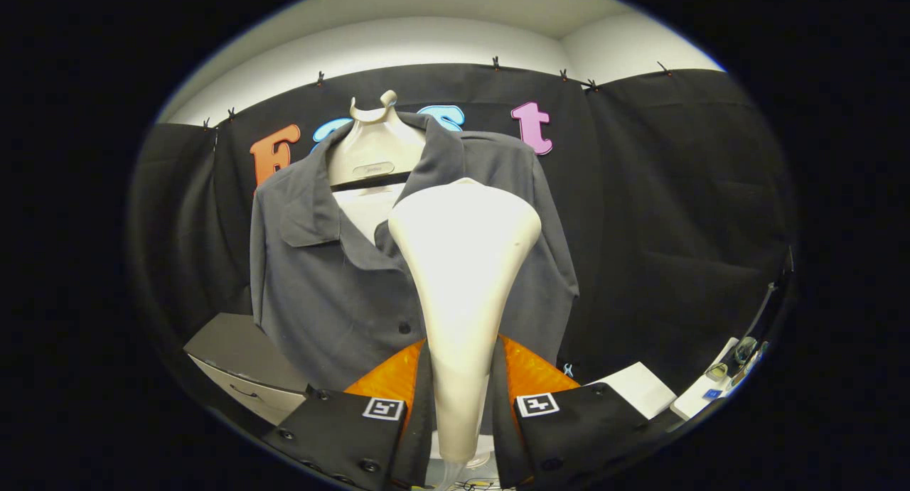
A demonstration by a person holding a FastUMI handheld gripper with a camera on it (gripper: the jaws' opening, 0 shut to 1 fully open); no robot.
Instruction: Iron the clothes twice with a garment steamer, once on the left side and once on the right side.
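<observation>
Cream garment steamer (462,299) clamped upright between the jaws, its head seemingly against the grey shirt (320,278).

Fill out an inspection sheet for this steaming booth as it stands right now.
Surface: grey cabinet beside the shirt; white block on the other side.
Job's things: grey shirt hanging open-collared on a pale hanger form; white garment steamer upright, its head in front of the shirt.
Clutter: small items beyond the white block, too small to tell.
Grippers: gripper shut on the steamer's handle.
Cables: thin wires below the handle, unclear.
Surroundings: black cloth wall, clipped at the top; white wall above.
</observation>
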